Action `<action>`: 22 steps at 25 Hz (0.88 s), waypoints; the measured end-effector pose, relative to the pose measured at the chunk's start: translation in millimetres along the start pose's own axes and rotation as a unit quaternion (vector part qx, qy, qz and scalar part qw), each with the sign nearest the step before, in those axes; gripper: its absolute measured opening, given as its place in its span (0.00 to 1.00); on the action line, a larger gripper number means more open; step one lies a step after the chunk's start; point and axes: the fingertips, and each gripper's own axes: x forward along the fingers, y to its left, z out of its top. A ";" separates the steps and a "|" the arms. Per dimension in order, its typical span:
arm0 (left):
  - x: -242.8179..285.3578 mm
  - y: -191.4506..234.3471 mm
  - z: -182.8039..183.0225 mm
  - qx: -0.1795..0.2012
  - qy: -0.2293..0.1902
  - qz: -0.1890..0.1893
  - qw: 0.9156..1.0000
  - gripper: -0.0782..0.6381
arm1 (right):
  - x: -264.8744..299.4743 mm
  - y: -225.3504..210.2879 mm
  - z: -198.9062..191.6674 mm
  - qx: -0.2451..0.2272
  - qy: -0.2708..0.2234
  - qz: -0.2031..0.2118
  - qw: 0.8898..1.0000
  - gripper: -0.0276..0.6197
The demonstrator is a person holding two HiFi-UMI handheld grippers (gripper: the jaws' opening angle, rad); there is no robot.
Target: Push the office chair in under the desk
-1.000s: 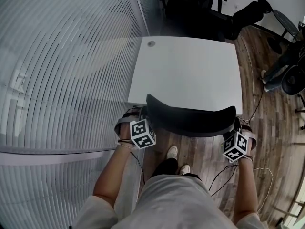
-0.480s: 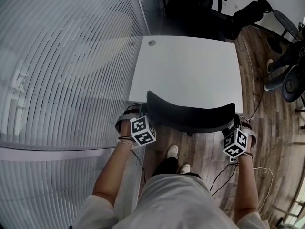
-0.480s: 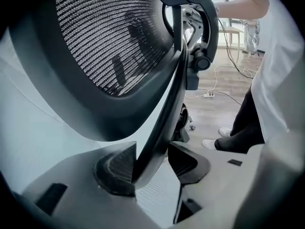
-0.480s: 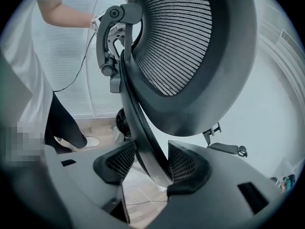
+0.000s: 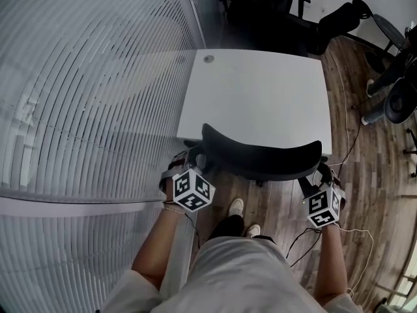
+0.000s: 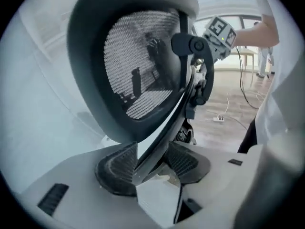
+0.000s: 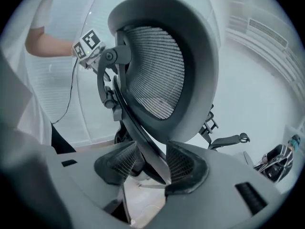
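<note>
The black mesh office chair shows its curved backrest (image 5: 260,162) at the near edge of the white desk (image 5: 260,96), the seat hidden below. My left gripper (image 5: 193,163) is at the backrest's left end, its jaws opening; the backrest rim (image 6: 138,70) runs between the pads with gaps on both sides. My right gripper (image 5: 314,177) is at the right end. It also stands open around the rim (image 7: 157,70). Each gripper view shows the mesh back close up, with my left gripper (image 6: 152,163) and my right gripper (image 7: 152,163) straddling the frame.
A ribbed glass wall (image 5: 85,109) runs along the left. Dark chairs (image 5: 260,5) stand behind the desk and more chair bases (image 5: 397,103) at the right. Cables (image 5: 352,233) trail over the wood floor. The person's feet (image 5: 236,207) stand just behind the chair.
Both grippers have drawn back a little toward the person, away from the backrest ends. The chair and desk sit about where they were.
</note>
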 end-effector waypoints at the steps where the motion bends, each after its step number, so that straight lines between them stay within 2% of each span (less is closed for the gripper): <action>1: -6.5 -1.1 4.5 -0.020 -0.017 -0.003 1.000 0.42 | -4.1 2.3 6.9 0.014 -0.014 0.000 1.000 0.36; 5: -31.4 -10.8 24.9 -0.106 -0.087 -0.030 0.990 0.38 | -22.4 9.1 35.2 0.079 -0.075 0.000 0.994 0.31; 10: -66.9 -26.0 65.1 -0.183 -0.178 -0.060 0.965 0.31 | -46.1 23.1 61.9 0.162 -0.146 0.022 0.976 0.24; 14: -91.9 -40.9 95.7 -0.209 -0.232 -0.087 0.946 0.24 | -63.8 41.6 85.1 0.199 -0.194 0.050 0.959 0.20; 16: -99.6 -50.0 107.8 -0.212 -0.249 -0.100 0.940 0.23 | -70.5 51.5 98.6 0.204 -0.211 0.065 0.954 0.18; 19: -110.1 -59.4 122.0 -0.221 -0.275 -0.105 0.930 0.20 | -82.2 62.1 117.4 0.219 -0.239 0.083 0.942 0.16; 22: -121.5 -67.4 136.1 -0.244 -0.309 -0.106 0.913 0.18 | -97.5 66.2 131.3 0.232 -0.267 0.092 0.931 0.14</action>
